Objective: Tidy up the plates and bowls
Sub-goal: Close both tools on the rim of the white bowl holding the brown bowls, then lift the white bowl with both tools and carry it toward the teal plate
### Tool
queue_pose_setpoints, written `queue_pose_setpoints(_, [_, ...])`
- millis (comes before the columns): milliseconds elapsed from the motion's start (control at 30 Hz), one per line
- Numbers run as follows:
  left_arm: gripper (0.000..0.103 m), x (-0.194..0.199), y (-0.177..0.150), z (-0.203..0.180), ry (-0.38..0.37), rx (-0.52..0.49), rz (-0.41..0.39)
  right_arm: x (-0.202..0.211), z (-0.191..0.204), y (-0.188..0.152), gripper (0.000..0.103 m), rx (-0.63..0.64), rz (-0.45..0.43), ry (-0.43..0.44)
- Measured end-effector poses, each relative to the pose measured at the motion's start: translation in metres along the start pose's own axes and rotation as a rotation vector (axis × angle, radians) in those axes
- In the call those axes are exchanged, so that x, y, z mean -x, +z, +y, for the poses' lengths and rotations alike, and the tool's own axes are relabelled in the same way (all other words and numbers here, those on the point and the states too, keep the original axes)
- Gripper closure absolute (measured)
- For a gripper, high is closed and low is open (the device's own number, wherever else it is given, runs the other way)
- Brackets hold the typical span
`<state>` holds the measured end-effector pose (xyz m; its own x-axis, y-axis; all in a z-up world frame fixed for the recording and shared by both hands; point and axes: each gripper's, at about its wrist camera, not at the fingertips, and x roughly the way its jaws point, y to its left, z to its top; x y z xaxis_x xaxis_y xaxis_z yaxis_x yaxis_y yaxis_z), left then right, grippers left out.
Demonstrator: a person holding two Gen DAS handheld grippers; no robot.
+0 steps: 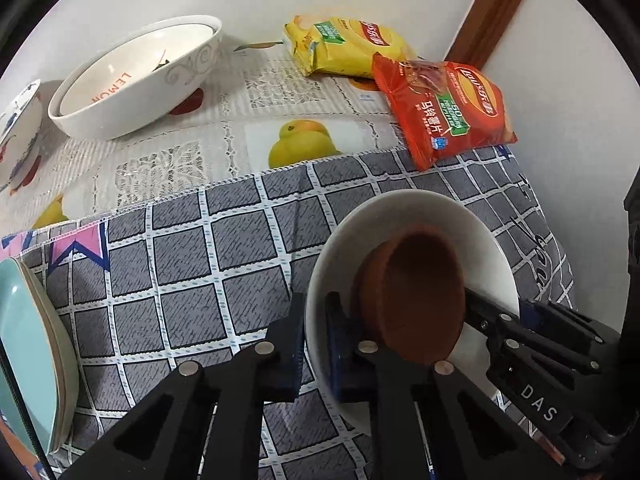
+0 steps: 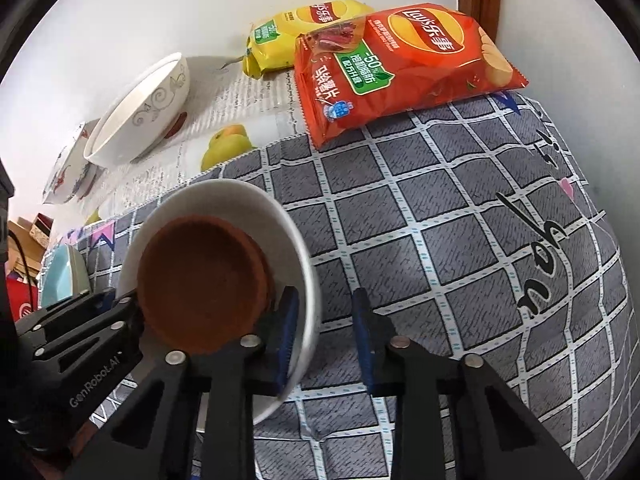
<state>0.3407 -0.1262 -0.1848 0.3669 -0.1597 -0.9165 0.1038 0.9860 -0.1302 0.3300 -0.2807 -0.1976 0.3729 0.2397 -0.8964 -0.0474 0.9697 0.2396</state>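
Squarely on the grey checked cloth point(image 1: 200, 272): white dish point(image 1: 400, 216), shallow, glossy, plain, with a wide sloping wall. Nested inside it, brown bowl point(image 1: 424, 292), matte and earthy, round, tipped towards the dish's left wall, with what looks like a second brown one under it. Pinched at the dish's left rim by left gripper point(image 1: 314, 304), one pad inside, one outside, clenched on the wall. On the opposite rim, right gripper point(image 2: 324, 296) astride but slack: inner pad inside the dish, outer pad clear of the rim, cloth showing in the gap. Further back on the fruit-print covering, large white bowl point(image 1: 132, 80) with grey scrolls. Beside the wall, red crisp bag point(image 1: 444, 112) overlapping yellow crisp bag point(image 1: 344, 44). At far left, teal plates point(image 1: 28, 340), stacked.
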Motion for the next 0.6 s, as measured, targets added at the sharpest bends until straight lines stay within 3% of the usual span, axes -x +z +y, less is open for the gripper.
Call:
queue_pose_setpoints(33, [0.094, -0.001, 0.001, 0.001, -0.007, 0.008, 0.01, 0.001, 0.001, -0.001, 0.09, -0.006, -0.005, 0.013])
queue_pose_setpoints(167, [0.093, -0.004, 0.003, 0.007, -0.047, 0.065, 0.04, 0.003, 0.004, -0.004, 0.092, -0.034, -0.034, 0.004])
queue_pose_setpoints(300, [0.093, -0.002, -0.001, 0.002, -0.018, 0.03, 0.018, 0.007, 0.003, -0.007, 0.092, -0.059, -0.043, -0.003])
queue_pose_setpoints(600, [0.093, 0.014, -0.02, 0.001, -0.033, -0.006, 0.001, 0.027, 0.005, -0.025, 0.092, -0.075, -0.055, -0.011])
